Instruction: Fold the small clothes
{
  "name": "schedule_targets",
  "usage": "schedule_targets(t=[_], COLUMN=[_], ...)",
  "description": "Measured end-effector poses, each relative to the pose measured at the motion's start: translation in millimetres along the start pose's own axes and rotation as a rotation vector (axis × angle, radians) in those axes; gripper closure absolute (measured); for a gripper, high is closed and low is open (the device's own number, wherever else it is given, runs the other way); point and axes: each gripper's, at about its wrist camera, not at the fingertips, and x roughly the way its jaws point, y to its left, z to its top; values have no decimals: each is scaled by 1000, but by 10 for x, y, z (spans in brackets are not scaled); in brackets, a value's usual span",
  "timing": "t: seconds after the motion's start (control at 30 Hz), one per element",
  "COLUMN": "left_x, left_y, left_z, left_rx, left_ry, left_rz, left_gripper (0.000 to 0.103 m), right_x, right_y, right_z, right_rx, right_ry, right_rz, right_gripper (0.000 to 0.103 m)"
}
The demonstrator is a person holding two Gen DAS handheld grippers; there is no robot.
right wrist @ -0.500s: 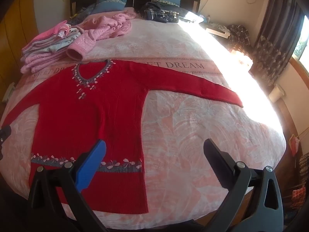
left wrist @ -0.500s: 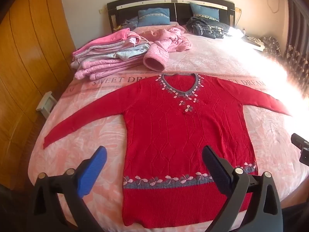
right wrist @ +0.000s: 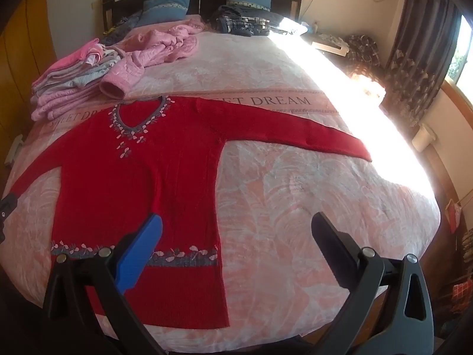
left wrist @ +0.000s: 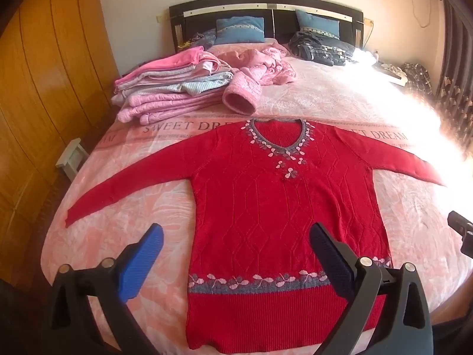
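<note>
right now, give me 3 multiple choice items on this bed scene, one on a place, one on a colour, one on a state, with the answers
1. Where is the stack of folded clothes?
A. beyond the sweater's left sleeve, nearer the headboard
B. on the sweater's hem
C. on the floor

2. What colour is the spread sweater?
A. blue
B. red
C. white

3. How are the left gripper and right gripper?
A. both open, holding nothing
B. both clamped on a sleeve
C. one shut on the hem

Answers: 1 A, the pile sits past the collar toward the pillows. 2 B, red knit with a grey flowered band. 3 A, both sets of jaws stand wide apart above the bed.
</note>
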Motion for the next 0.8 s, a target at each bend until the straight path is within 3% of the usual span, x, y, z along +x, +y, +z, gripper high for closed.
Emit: schedule_targets(t=[0.8], left_x=[8], left_y=[47], left_z=[-35], left_rx=[2], left_ry=[-8], left_rz=[6], left_gripper=[4], right_x=[-17], right_y=[-13], right_z=[34], right_rx=[-1], right_ry=[-4], right_rz=[8], right_gripper=[3])
